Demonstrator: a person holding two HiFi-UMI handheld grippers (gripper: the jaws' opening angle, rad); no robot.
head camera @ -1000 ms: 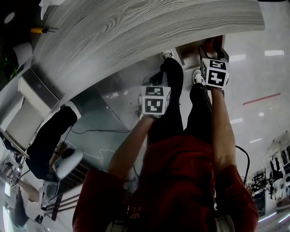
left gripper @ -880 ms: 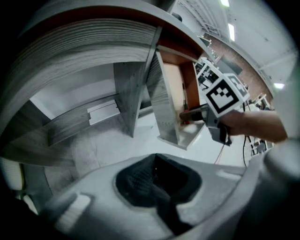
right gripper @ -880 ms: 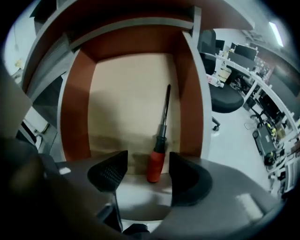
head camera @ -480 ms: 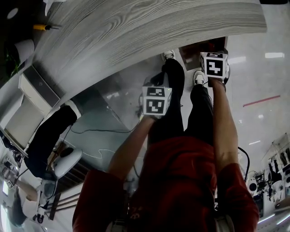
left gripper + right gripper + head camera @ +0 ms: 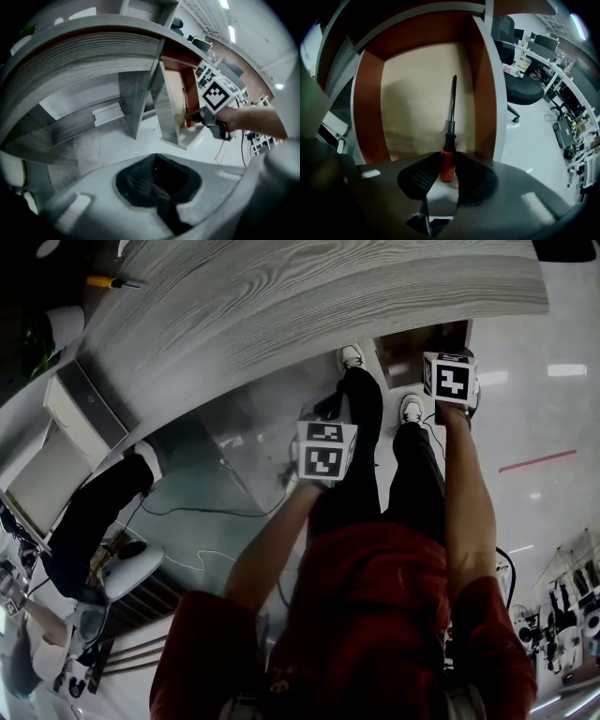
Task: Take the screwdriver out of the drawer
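A screwdriver (image 5: 450, 136) with a red handle and a black shaft lies lengthwise on the pale bottom of an open drawer (image 5: 412, 79) with red-brown walls. My right gripper (image 5: 447, 171) points down into the drawer. Its jaws are closing, and the pads sit against both sides of the red handle. In the head view its marker cube (image 5: 452, 381) hangs over the drawer (image 5: 412, 348) under the desk's right end. My left gripper (image 5: 157, 185) is shut on nothing. It hangs left of the drawer above the floor, and its cube (image 5: 325, 451) is at mid-frame.
A grey wood-grain desk top (image 5: 281, 296) spans the top of the head view, with a yellow-handled tool (image 5: 108, 282) on it. The person's legs and white shoes (image 5: 352, 357) stand beside the drawer. A black office chair (image 5: 525, 86) stands right of the drawer on the glossy floor.
The head view has shifted a little. Both marker cubes stay about where they were, the right one still over the drawer.
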